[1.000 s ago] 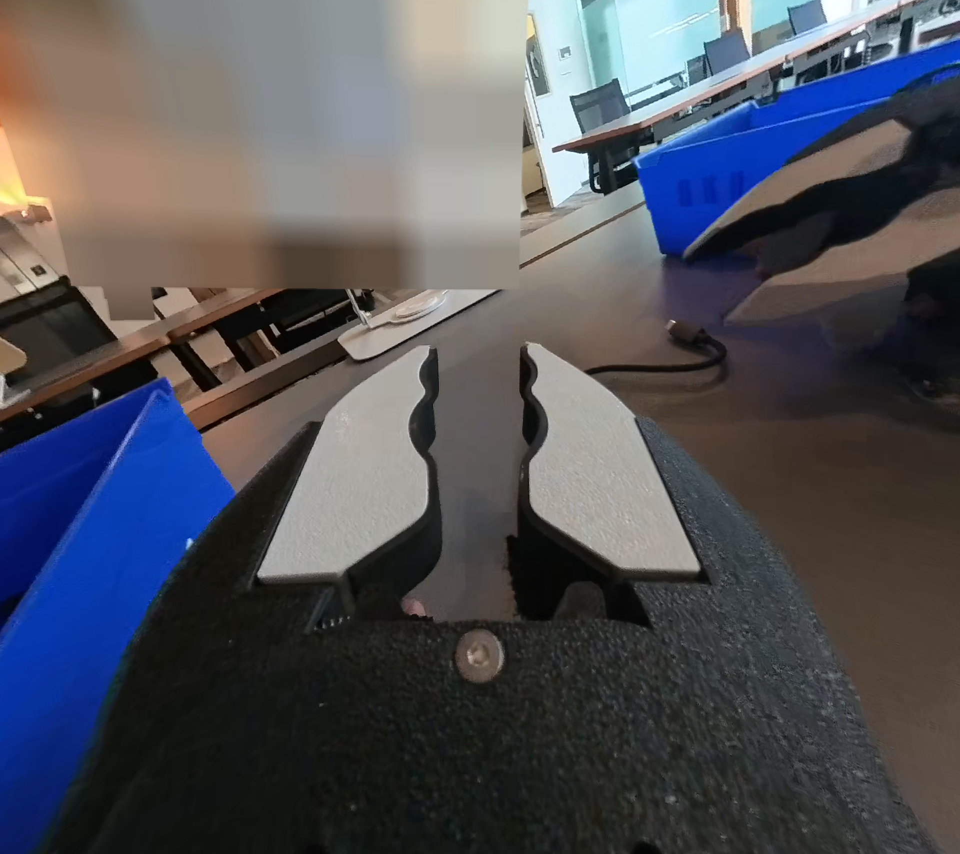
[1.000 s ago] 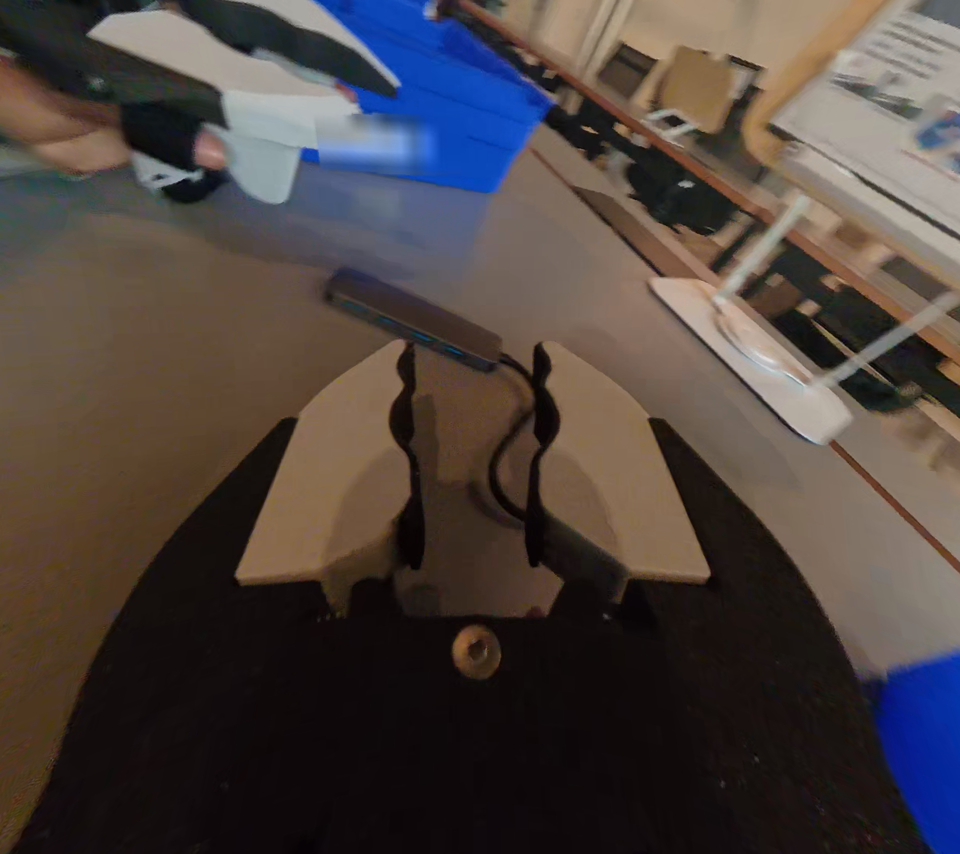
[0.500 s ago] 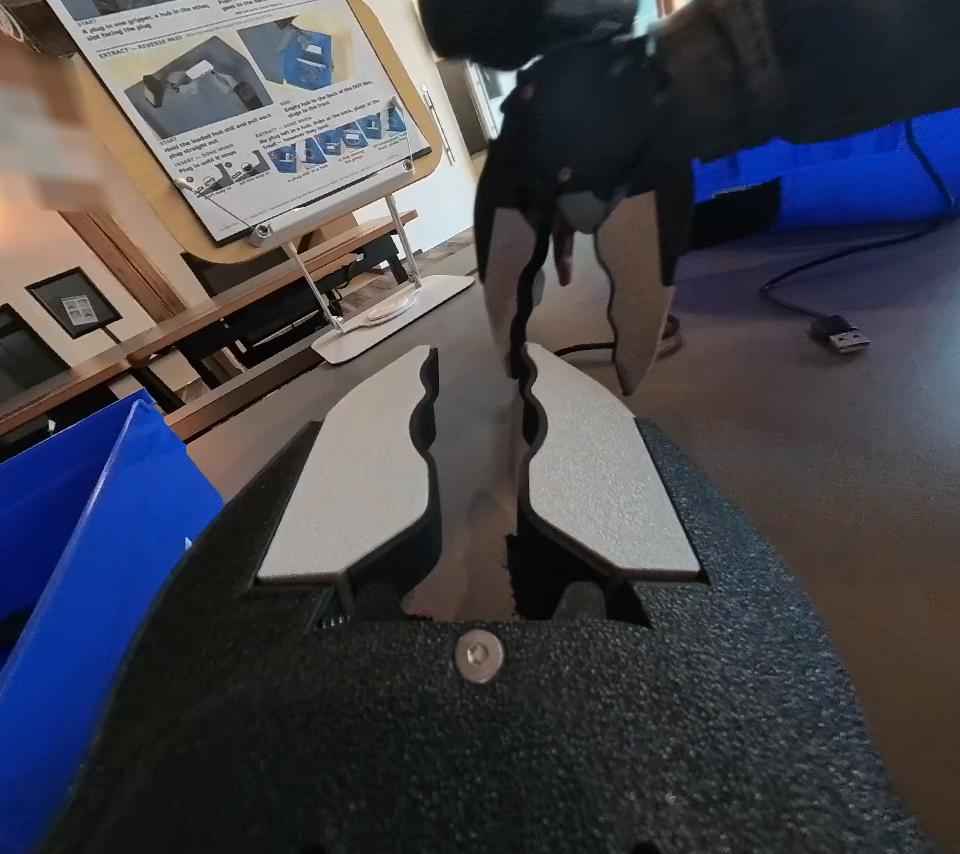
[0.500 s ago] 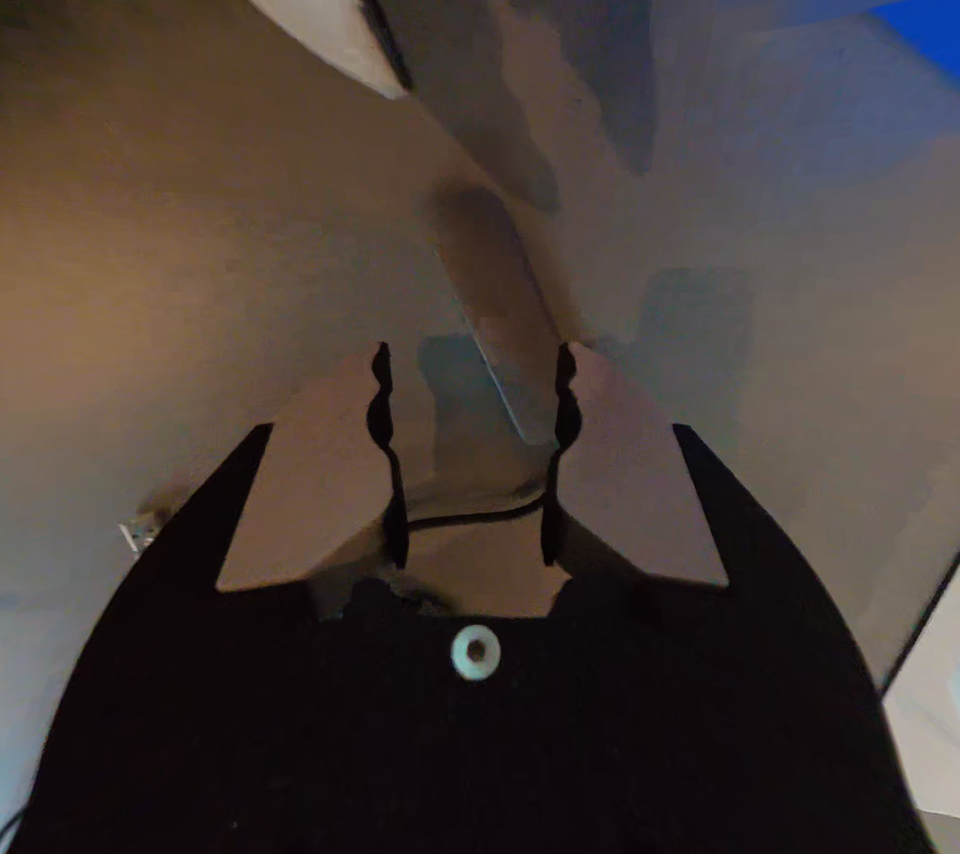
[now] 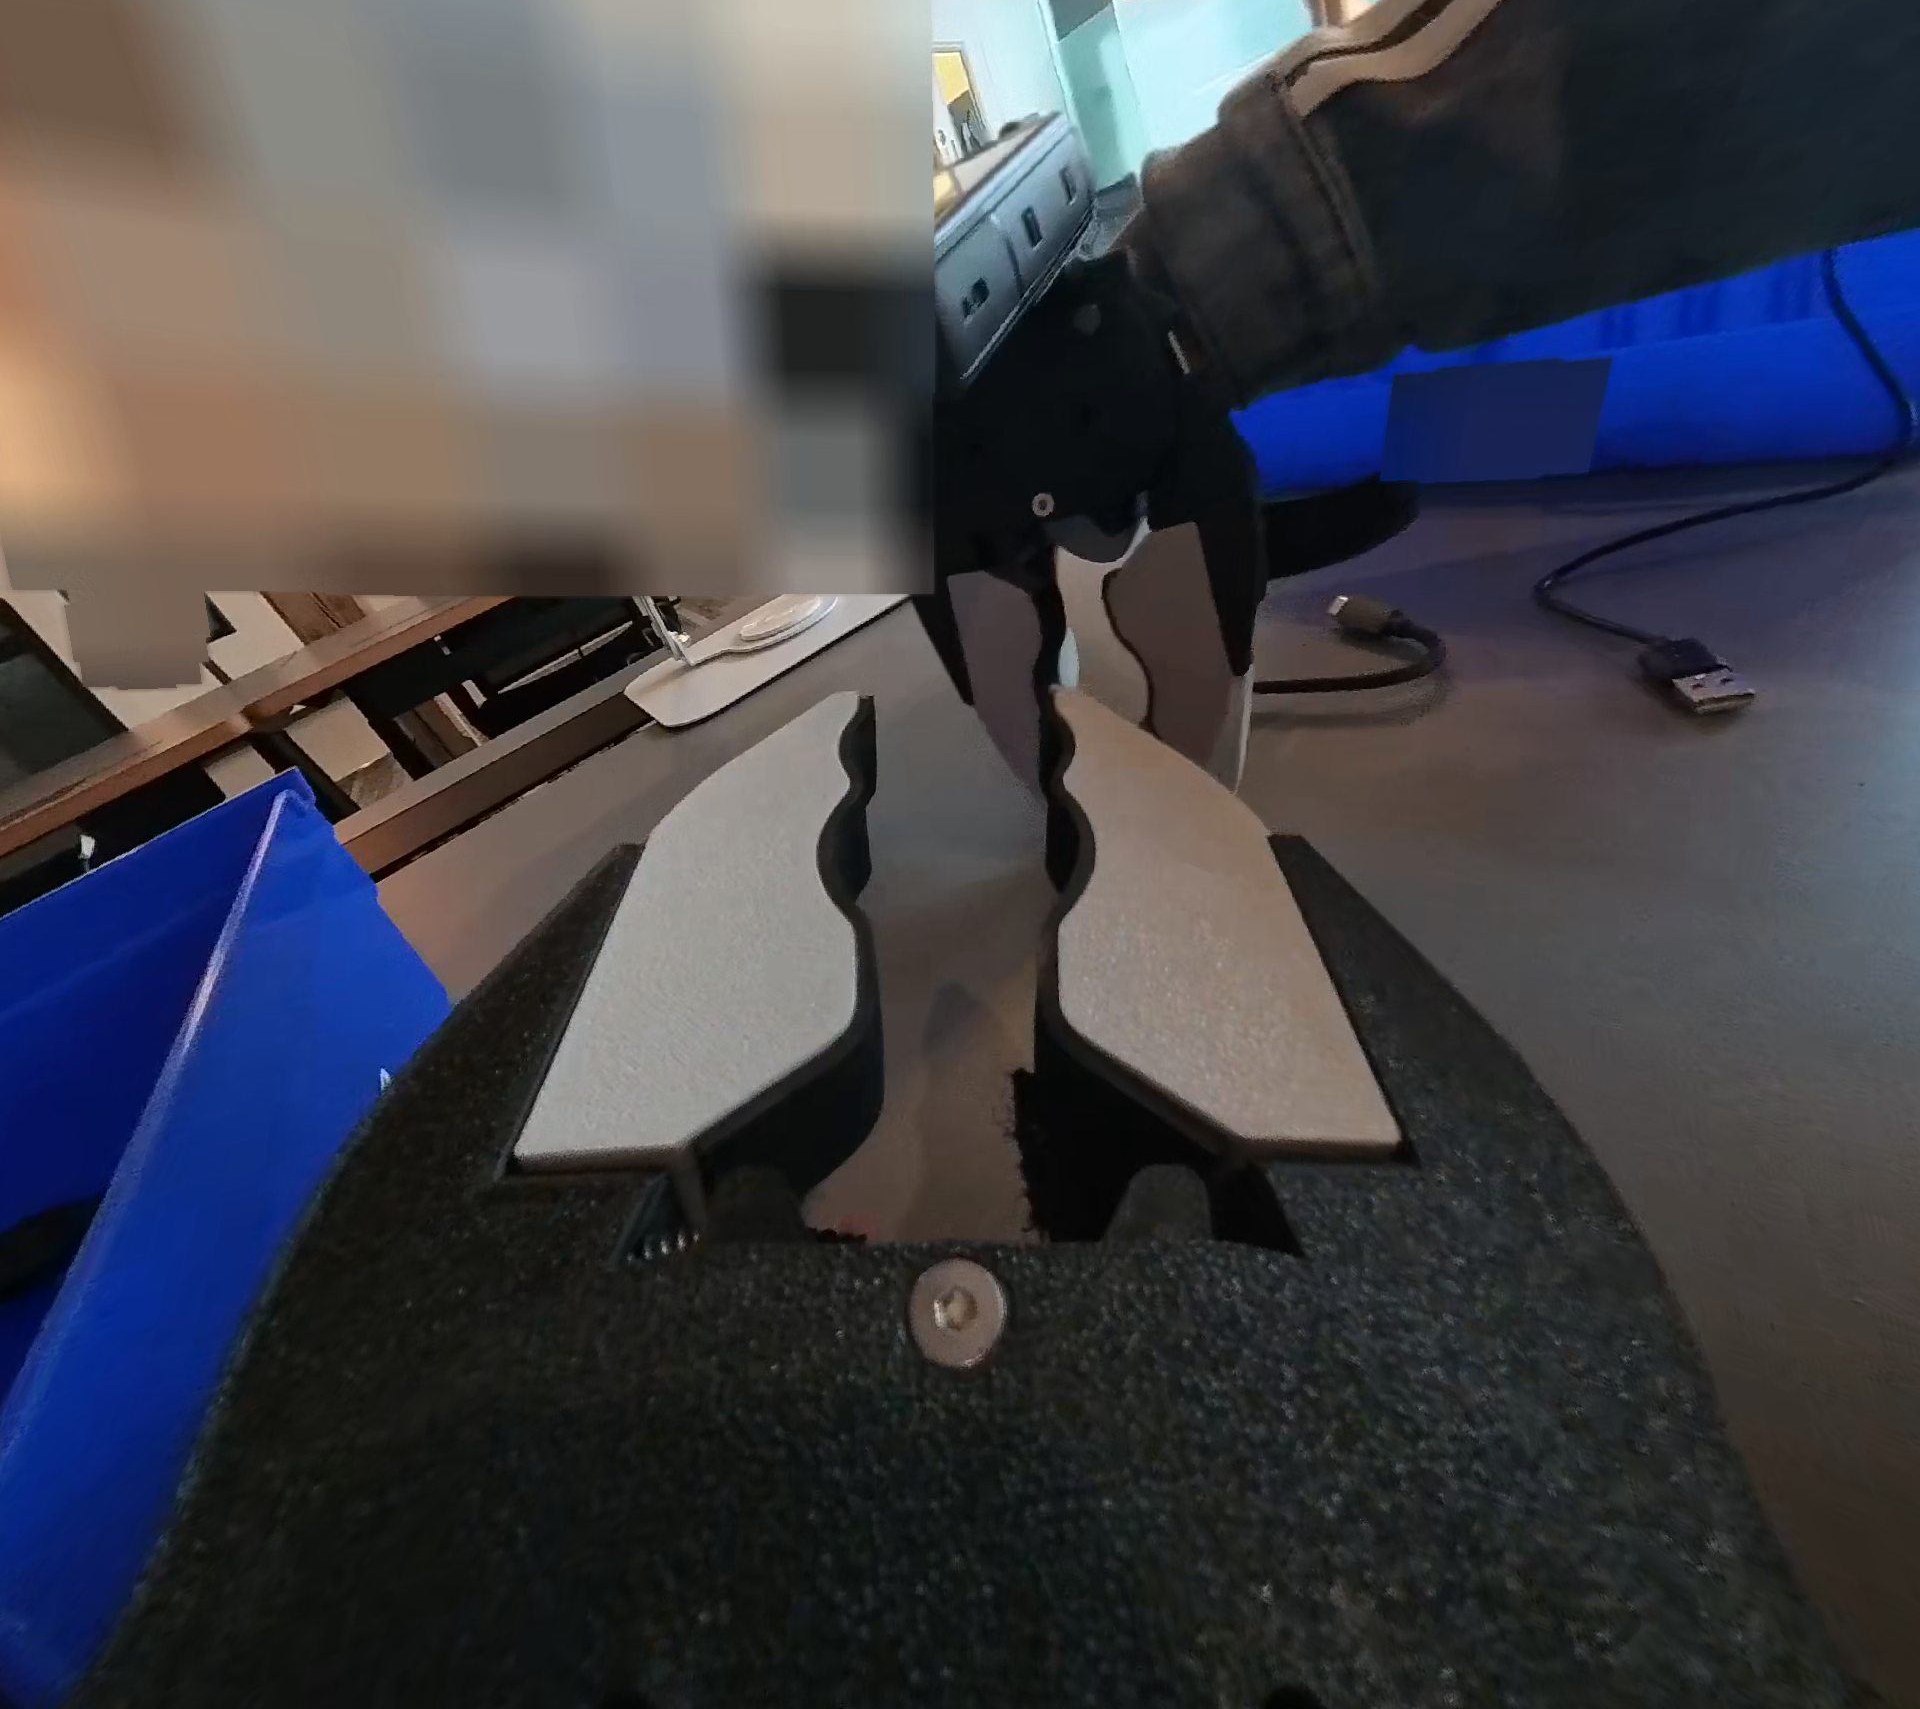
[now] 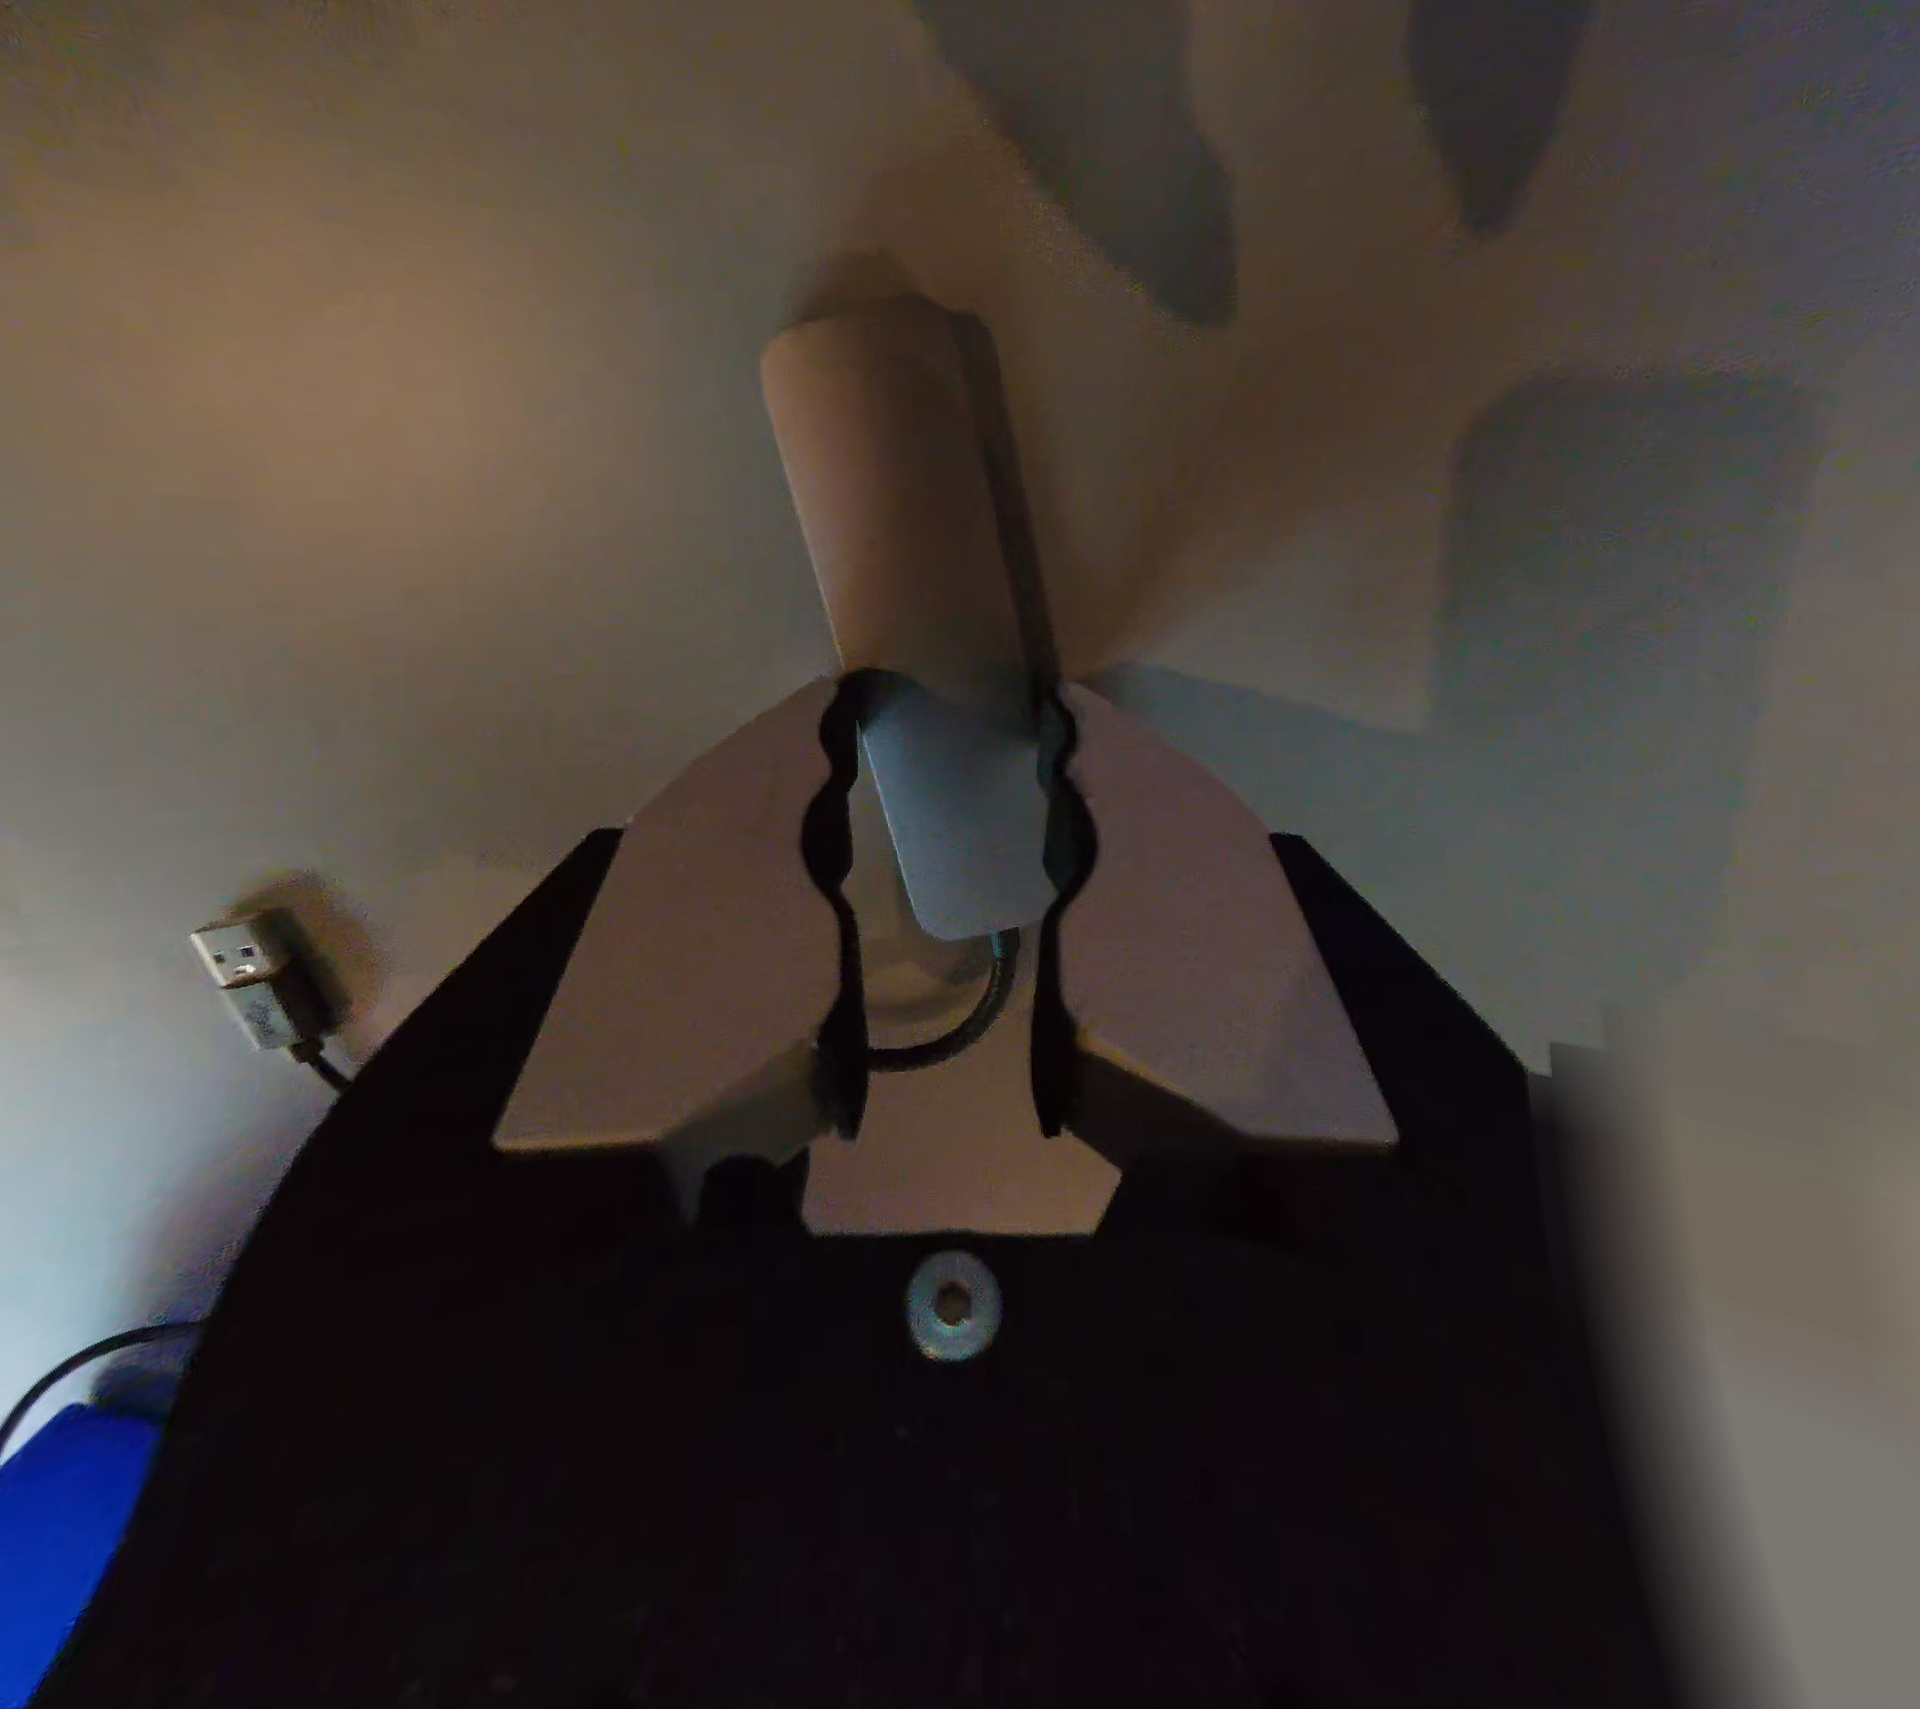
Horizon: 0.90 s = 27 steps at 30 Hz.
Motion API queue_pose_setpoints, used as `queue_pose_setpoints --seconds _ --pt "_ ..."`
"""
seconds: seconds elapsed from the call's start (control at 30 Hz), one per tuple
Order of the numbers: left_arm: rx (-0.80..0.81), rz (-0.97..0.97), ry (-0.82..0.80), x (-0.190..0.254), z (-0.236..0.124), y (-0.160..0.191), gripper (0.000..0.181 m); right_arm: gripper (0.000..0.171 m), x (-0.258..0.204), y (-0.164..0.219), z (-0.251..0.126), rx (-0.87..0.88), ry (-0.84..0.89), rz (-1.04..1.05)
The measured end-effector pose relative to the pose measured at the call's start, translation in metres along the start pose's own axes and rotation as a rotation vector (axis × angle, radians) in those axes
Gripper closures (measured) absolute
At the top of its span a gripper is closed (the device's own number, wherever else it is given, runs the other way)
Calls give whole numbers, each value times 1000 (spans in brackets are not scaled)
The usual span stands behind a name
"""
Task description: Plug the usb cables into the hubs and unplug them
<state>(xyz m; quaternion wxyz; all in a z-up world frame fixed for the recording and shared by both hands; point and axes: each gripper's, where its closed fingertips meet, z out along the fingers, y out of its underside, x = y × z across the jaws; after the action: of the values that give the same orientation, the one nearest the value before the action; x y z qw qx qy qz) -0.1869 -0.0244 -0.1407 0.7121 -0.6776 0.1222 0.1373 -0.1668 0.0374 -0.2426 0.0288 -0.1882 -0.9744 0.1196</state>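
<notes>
A slim grey USB hub lies on the grey table, its short black cable curling back between my right fingers. My right gripper points straight down, and its jaws are closed on the hub's near end, with both fingers against its sides. A loose USB-A plug lies on the table to its left. In the left wrist view my left gripper is open and empty, low over the table. The right gripper stands just beyond it, hiding the hub. The USB-A plug lies at right, with another cable end near it.
A blue bin stands close on the left of my left gripper. More blue bins line the back right. A white stand base sits at the table's far edge. A person's dark sleeve reaches in from the right. The left gripper's tips are roughly 12 centimetres from the right gripper's. The right tips stand about 12 centimetres off the loose USB-A plug. It turns up in the left wrist view as well.
My right gripper has come down over the hub and narrowed its jaws onto the hub's near end. My left gripper has stayed open and in place.
</notes>
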Motion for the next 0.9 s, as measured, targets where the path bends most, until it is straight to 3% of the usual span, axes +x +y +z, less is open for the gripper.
queue_pose_setpoints --seconds 0.17,0.4,0.9 --pt "7 52 164 24 -2 0 141 138 -24 -2 -20 118 -8 37" --pt "63 27 297 51 -5 -12 131 139 -46 -37 -75 290 26 13" --pt "-60 -86 269 56 3 -5 125 139 -46 -37 -61 39 184 -47"
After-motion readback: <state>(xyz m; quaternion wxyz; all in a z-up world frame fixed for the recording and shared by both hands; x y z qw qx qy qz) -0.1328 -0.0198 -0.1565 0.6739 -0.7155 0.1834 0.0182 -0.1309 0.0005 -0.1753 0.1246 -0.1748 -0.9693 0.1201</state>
